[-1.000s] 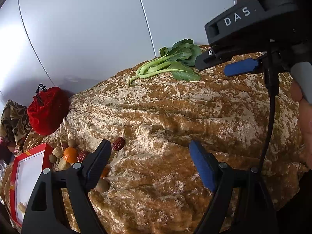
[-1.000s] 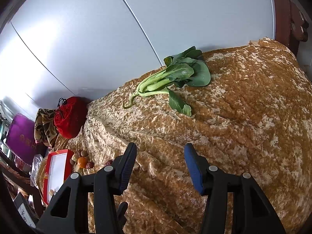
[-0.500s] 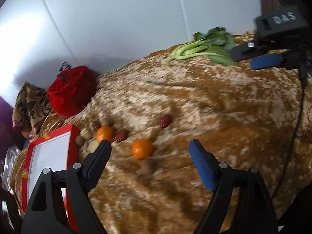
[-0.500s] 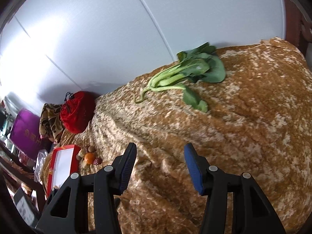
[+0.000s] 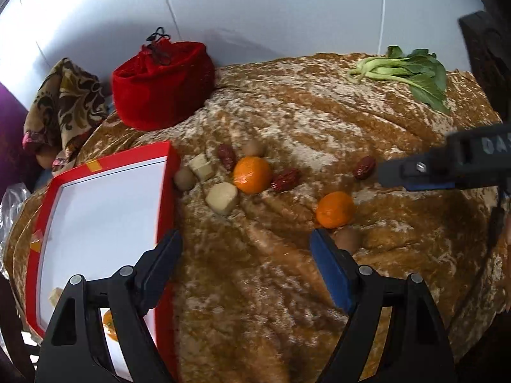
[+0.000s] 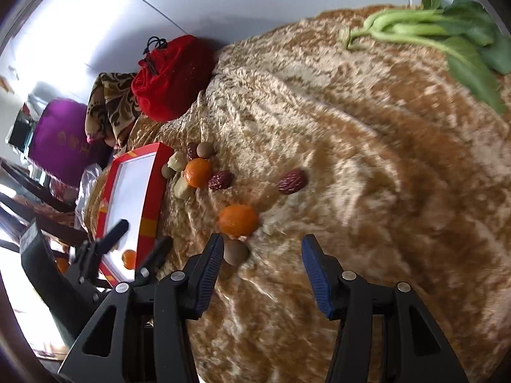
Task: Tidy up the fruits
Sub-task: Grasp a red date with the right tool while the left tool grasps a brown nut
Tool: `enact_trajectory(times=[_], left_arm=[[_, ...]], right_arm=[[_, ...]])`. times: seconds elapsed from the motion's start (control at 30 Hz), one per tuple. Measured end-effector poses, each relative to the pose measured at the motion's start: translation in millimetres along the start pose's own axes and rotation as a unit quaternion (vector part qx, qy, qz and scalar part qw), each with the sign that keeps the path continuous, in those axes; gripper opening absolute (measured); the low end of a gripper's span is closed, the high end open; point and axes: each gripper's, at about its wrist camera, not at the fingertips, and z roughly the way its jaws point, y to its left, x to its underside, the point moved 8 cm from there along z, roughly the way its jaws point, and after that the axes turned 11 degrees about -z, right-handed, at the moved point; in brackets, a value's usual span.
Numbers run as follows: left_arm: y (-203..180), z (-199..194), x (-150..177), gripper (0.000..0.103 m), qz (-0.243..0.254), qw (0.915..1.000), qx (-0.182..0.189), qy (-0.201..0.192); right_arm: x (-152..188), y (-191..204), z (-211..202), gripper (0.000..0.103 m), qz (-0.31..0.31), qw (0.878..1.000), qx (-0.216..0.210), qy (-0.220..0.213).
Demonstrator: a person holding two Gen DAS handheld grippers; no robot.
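Both tools, left tool (image 5: 246, 271) and right tool (image 6: 262, 265), gape wide with nothing between them. Oranges (image 5: 335, 209), dates (image 5: 364, 167) and nuts lie loose on the crumpled cloth (image 5: 287, 287) beside the red box (image 5: 95, 223); round fruit could roll off if nudged.

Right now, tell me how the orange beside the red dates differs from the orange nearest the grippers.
The orange by the dates sits in the cluster close to the red box, with a date against it. The nearer orange lies apart from the cluster, farther from the box, with a brown round fruit beside it. Both are round, orange and rest on the gold cloth, ungripped.
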Motion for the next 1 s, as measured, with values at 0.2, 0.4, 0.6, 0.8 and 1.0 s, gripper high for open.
enact_trajectory(times=[0.2,0.4,0.6,0.8,1.0], left_arm=[[-33,15,10,0.083,0.016,0.9977,0.049,0.045],[-41,22,15,0.068,0.005,0.9936,0.088,0.071],[-48,27,24,0.062,0.025,0.9882,0.122,0.09],[-59,31,26,0.05,0.048,0.9853,0.137,0.09],[-69,32,25,0.031,0.056,0.9825,0.152,0.093]], right_arm=[[-24,-35,22,0.052,0.104,0.994,-0.013,0.013],[-34,-31,43,0.042,0.121,0.992,-0.015,0.015],[-40,-35,57,0.023,0.107,0.994,0.02,0.026],[-41,-37,55,0.019,0.085,0.996,0.03,0.027],[-40,-32,34,0.019,0.085,0.996,0.007,0.009]])
